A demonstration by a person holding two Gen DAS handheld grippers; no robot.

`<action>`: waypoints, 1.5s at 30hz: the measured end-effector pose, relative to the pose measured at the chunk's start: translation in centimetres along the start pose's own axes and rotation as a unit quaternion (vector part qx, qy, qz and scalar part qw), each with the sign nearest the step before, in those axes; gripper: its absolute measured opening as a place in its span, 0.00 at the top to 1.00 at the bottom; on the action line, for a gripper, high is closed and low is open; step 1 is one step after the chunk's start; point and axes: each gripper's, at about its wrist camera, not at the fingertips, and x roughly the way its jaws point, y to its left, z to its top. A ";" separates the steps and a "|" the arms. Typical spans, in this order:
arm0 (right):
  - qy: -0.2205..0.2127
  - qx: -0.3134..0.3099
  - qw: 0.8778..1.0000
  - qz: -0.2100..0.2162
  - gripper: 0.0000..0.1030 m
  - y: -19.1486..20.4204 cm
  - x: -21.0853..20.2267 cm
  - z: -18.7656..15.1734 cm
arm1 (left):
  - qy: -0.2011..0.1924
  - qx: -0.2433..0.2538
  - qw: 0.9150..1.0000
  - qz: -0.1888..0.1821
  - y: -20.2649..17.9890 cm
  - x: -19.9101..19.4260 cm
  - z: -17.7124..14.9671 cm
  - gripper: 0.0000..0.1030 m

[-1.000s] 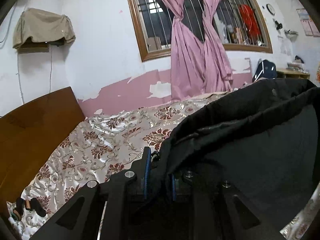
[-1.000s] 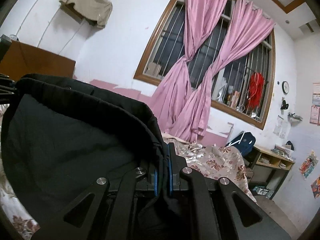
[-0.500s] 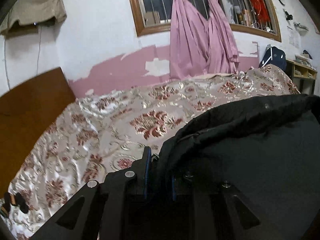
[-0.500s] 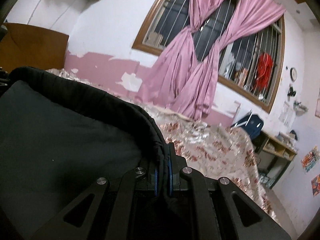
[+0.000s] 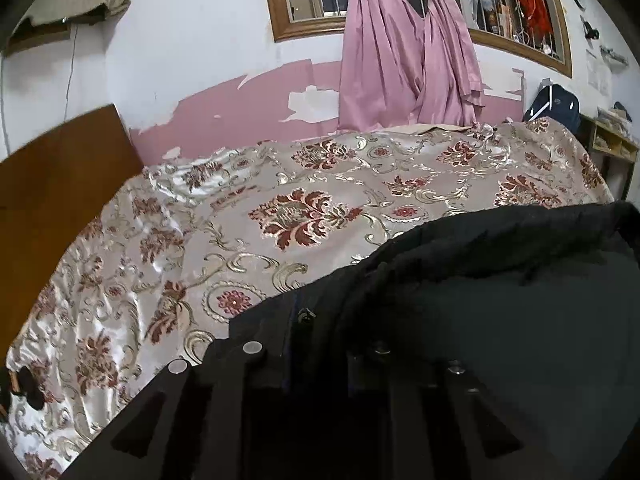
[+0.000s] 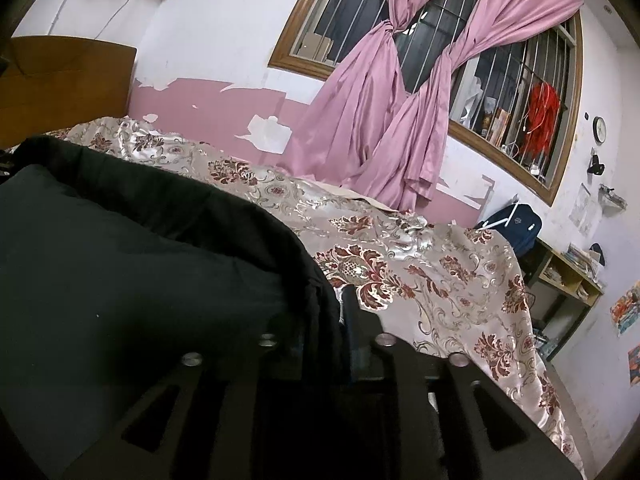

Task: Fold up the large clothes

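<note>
A bed (image 5: 248,216) with a shiny floral cover fills most of both views, its wooden headboard (image 5: 52,184) at 9 o'clock in the left wrist view. Pink curtains (image 6: 384,120) hang knotted at a barred window (image 6: 360,12) toward 12 o'clock, above a peeling pink wall band.

The large black garment (image 5: 520,300) lies low over the bed: it covers the 3 to 5 o'clock part of the left wrist view and the 7 to 10 o'clock part of the right wrist view (image 6: 132,264), with its thick rolled edge running between the two tools.

The left tool (image 5: 316,340) pinches that edge, the fabric bunched between narrowly set fingers. The right tool (image 6: 326,328) has just been opening; the garment's edge sits between its blue-lined fingers (image 6: 350,332), and a gap shows beside the right one, so the cloth looks loose there.

A dark blue backpack (image 6: 512,224) leans by a shelf at 3 o'clock.
</note>
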 end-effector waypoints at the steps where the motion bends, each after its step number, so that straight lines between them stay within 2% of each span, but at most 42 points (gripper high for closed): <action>1: -0.004 0.004 1.000 0.000 0.57 -0.1 -0.3 0.0 | 0.002 -0.009 1.000 -0.011 0.4 -0.1 0.0 0.79; 2: -0.012 0.010 1.000 0.001 0.43 -0.4 -0.7 -0.1 | 0.004 -0.020 1.000 -0.023 0.7 -0.2 0.0 0.78; 3: -0.017 0.014 1.000 0.002 0.39 -0.5 -0.9 -0.3 | 0.003 -0.026 0.999 -0.031 0.9 -0.4 0.0 0.73; 5: -0.021 0.021 1.000 0.009 0.38 -0.9 -1.4 -0.5 | -0.005 -0.037 0.998 -0.044 1.3 -0.9 0.1 0.59; 7: -0.018 0.028 0.999 0.018 0.36 -1.3 -1.7 -0.6 | -0.023 -0.048 0.998 -0.045 1.7 -1.8 0.2 0.16; 9: -0.018 0.041 0.999 0.024 0.26 -1.9 -2.0 -0.6 | -0.065 -0.061 0.995 -0.041 2.1 -3.2 0.0 0.05; 10: -0.023 0.048 0.998 0.027 0.23 -2.2 -2.4 -0.7 | -0.084 -0.067 0.993 -0.044 2.2 -4.0 -0.2 0.05; 12: -0.036 0.064 0.997 0.032 0.15 -2.9 -3.4 -0.9 | -0.093 -0.066 0.992 -0.050 2.2 -4.8 -0.4 0.05; 17: -0.063 0.092 0.993 0.048 0.10 -4.5 -6.2 -1.4 | -0.116 -0.048 0.990 -0.061 1.4 -6.7 -1.2 0.05; 21: -0.068 0.103 0.989 0.081 0.06 -5.3 -7.9 -2.2 | -0.120 -0.028 0.988 -0.098 0.4 -8.3 -2.7 0.05; 24: -0.055 0.103 0.986 0.114 0.06 -5.1 -8.3 -3.6 | -0.109 0.003 0.986 -0.125 -0.9 -8.9 -4.7 0.04; 26: -0.030 0.107 0.982 0.152 0.06 -4.7 -8.1 -5.0 | -0.097 0.032 0.985 -0.140 -2.0 -8.8 -6.0 0.04; 28: -0.006 0.114 0.975 0.190 0.06 -4.1 -7.5 -6.4 | -0.086 0.066 0.984 -0.145 -3.3 -8.4 -7.1 0.04; 32: 0.032 0.124 0.964 0.231 0.06 -2.6 -5.7 -8.1 | -0.084 0.109 0.980 -0.141 -5.4 -7.7 -8.1 0.04; 34: 0.043 0.125 0.962 0.238 0.06 -1.7 -4.8 -8.5 | -0.091 0.111 0.980 -0.139 -5.8 -7.2 -7.5 0.04; 39: 0.057 0.125 0.968 0.209 0.06 -0.6 -1.5 -7.6 | -0.089 0.096 0.982 -0.133 -6.0 -5.1 -5.3 0.03; 45: 0.093 0.172 0.964 0.179 0.06 -1.8 2.7 -6.4 | -0.040 0.049 0.989 -0.132 -5.2 -1.4 -2.9 0.01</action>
